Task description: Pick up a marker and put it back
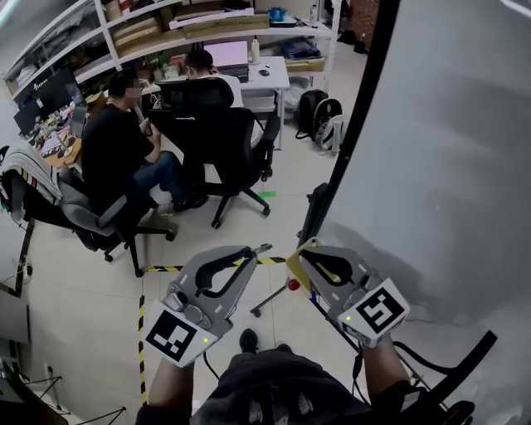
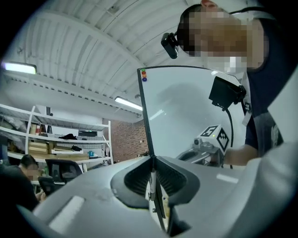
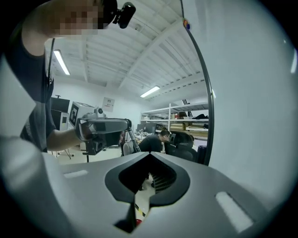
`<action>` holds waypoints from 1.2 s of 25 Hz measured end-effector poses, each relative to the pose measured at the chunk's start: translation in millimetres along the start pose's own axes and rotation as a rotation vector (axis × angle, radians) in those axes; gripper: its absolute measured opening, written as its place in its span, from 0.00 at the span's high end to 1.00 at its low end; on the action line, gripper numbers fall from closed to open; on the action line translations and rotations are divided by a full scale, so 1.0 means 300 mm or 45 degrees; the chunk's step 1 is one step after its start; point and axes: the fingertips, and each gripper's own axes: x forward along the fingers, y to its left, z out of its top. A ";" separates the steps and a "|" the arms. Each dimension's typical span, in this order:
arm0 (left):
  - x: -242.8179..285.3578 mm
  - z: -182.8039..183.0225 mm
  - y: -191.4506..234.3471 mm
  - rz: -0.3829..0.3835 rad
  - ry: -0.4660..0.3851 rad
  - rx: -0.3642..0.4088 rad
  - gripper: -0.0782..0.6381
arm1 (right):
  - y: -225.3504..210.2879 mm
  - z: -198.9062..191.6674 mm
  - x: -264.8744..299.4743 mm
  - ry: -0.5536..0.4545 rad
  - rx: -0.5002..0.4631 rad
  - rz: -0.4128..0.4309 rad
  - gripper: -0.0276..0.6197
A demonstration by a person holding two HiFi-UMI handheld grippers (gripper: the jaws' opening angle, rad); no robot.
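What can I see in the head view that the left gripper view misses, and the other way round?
Only the head view shows the floor with its yellow-and-black tape, a backpack and a laptop on the desk. Only the left gripper view shows the ceiling light, the brick wall and the camera on the person's head. Both show the whiteboard, the shelves, a seated person and the right hand-held gripper.

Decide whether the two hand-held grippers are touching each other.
Apart. The right gripper view shows the left hand-held gripper well clear of the right hand-held gripper, with the room showing between them.
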 end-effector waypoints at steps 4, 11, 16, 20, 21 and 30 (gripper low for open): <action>-0.044 0.033 0.017 0.060 -0.004 0.038 0.84 | 0.018 0.003 0.027 0.000 -0.012 0.029 0.96; -0.060 0.059 -0.012 0.094 0.014 0.106 0.84 | 0.036 0.043 0.021 -0.041 -0.037 0.070 0.96; -0.070 0.067 -0.033 0.101 0.024 0.117 0.84 | 0.057 0.050 0.012 -0.067 -0.032 0.089 0.96; -0.100 0.078 -0.073 0.120 0.030 0.112 0.84 | 0.089 0.036 -0.005 -0.089 0.014 0.113 0.96; -0.112 0.079 -0.084 0.127 0.033 0.099 0.84 | 0.097 0.027 -0.006 -0.089 0.037 0.120 0.96; -0.293 0.082 -0.116 0.317 0.084 0.047 0.84 | 0.207 0.007 0.068 -0.086 0.106 0.297 0.96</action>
